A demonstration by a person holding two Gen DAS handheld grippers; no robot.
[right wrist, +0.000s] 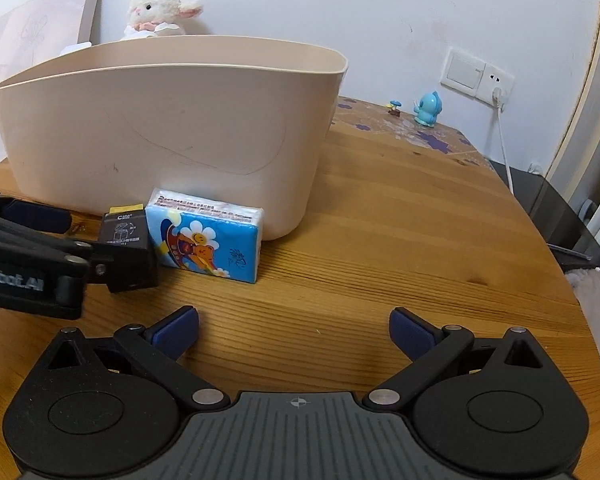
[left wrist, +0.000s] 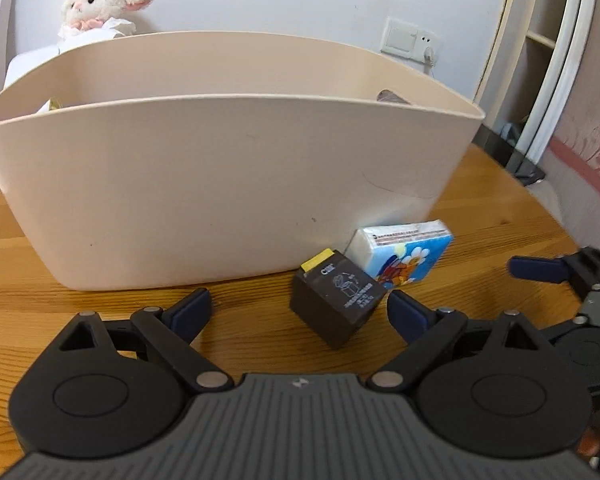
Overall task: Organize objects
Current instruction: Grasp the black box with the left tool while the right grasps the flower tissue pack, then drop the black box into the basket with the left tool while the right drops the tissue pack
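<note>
Two grippers over the wooden table, both spread wide and holding nothing: left gripper sits right at the black box, tissue pack touches it leaning on the beige bin, right gripper hangs further right

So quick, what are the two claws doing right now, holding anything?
Left claw: open, holding nothing; small black box just ahead on the table.
Right claw: open, holding nothing.
</note>
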